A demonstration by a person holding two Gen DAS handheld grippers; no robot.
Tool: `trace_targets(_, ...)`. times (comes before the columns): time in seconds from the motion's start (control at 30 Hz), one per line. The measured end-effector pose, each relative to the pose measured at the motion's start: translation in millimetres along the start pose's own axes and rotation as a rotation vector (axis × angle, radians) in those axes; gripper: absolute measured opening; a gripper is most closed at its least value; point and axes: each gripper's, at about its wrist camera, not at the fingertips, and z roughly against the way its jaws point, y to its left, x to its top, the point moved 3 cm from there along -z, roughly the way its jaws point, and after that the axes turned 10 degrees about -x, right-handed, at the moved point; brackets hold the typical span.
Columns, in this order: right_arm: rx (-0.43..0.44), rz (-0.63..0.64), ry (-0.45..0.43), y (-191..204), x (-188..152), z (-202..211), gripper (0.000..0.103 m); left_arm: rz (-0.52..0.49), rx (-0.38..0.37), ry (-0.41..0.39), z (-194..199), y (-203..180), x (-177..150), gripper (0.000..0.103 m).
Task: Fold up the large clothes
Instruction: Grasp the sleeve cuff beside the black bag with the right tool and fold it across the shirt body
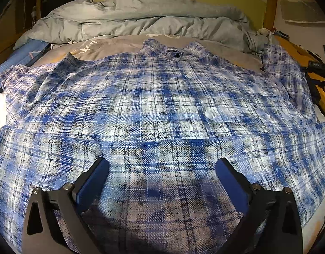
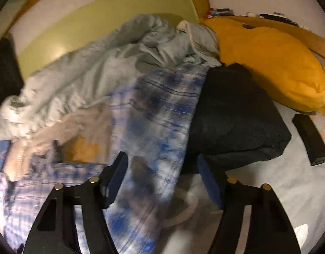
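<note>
Plaid shirt spread on bed; left gripper fully open above hem, right gripper part-open astride sleeve, both empty. Pinch seam edges squarely.

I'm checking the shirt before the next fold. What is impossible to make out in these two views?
- Plaid shirt hem: left wrist view, cut off by the bottom edge.
- Shirt sleeve: right wrist view, motion-blurred; cuff unreadable.
- Right claw: whether its pads touch cloth, blurred.
- Printed cloth under the collar: lettering too small.

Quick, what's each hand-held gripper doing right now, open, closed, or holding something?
Left hand-held gripper: open wide over the plaid shirt, holding nothing.
Right hand-held gripper: open, shirt sleeve between its fingers, not gripped.
</note>
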Motion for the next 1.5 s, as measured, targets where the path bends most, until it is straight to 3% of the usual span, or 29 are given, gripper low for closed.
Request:
trace_targets(0.03,-0.028,0.004,0.001,1.2,-1.5,-3.2,0.059,0.0,-0.001,-0.002,0.0,-0.1,0.4,0.102)
trace_targets(0.1,0.001,0.015,0.015,4.4,-4.1,-6.9,0.042,0.002,-0.009,-0.01,1.3,-0.1,0.5,0.102)
trace_targets(0.13,0.022,0.016,0.027,5.8,-5.4,-7.8,0.022,-0.001,-0.012,-0.017,2.8,-0.7,0.9,0.102)
trace_targets(0.17,0.033,0.007,0.025,5.6,-6.5,-5.9,0.008,-0.004,-0.021,-0.032,5.9,-1.5,0.6,0.102)
trace_targets(0.23,0.056,-0.024,-0.009,3.4,-6.6,6.5,0.005,-0.011,-0.043,-0.067,13.7,-3.2,-0.6,0.102)
trace_targets(0.37,0.181,-0.006,-0.091,12.2,-9.6,50.4,0.004,-0.017,-0.048,-0.137,28.4,-5.3,-1.5,0.102)
trace_targets(0.6,0.321,0.187,-0.151,64.3,-52.2,129.9,0.004,-0.035,-0.031,-0.271,57.2,-8.8,-4.2,0.102)
trace_targets(0.63,0.363,0.203,-0.136,72.3,-62.4,137.3,0.0,-0.042,-0.021,-0.288,60.8,-10.4,-5.1,0.102)
trace_targets(0.73,0.435,0.264,-0.097,94.3,-100.6,155.3,0.0,-0.064,0.029,-0.321,66.6,-15.1,-6.3,0.102)
trace_targets(0.87,0.423,0.384,-0.081,124.4,-145.1,160.2,0.0,-0.099,0.05,-0.36,74.7,-21.5,-9.7,0.102)
trace_targets(0.97,0.368,0.375,-0.053,126.2,-154.0,145.6,0.003,-0.118,0.055,-0.382,79.2,-25.7,-11.4,0.102)
trace_targets(1.07,0.324,0.267,-0.04,105.1,-137.1,131.0,0.022,-0.136,0.062,-0.395,82.2,-28.7,-12.8,0.103)
trace_targets(1.2,0.233,0.166,-0.096,74.4,-93.8,117.4,0.031,-0.149,0.068,-0.396,82.5,-31.1,-13.0,0.103)
trace_targets(1.33,0.165,0.113,-0.138,50.2,-42.2,95.3,0.05,-0.153,0.068,-0.38,79.6,-31.4,-11.8,0.103)
trace_targets(1.5,0.125,0.047,-0.117,31.0,3.9,57.9,0.051,-0.148,0.072,-0.353,74.1,-29.8,-10.5,0.103)
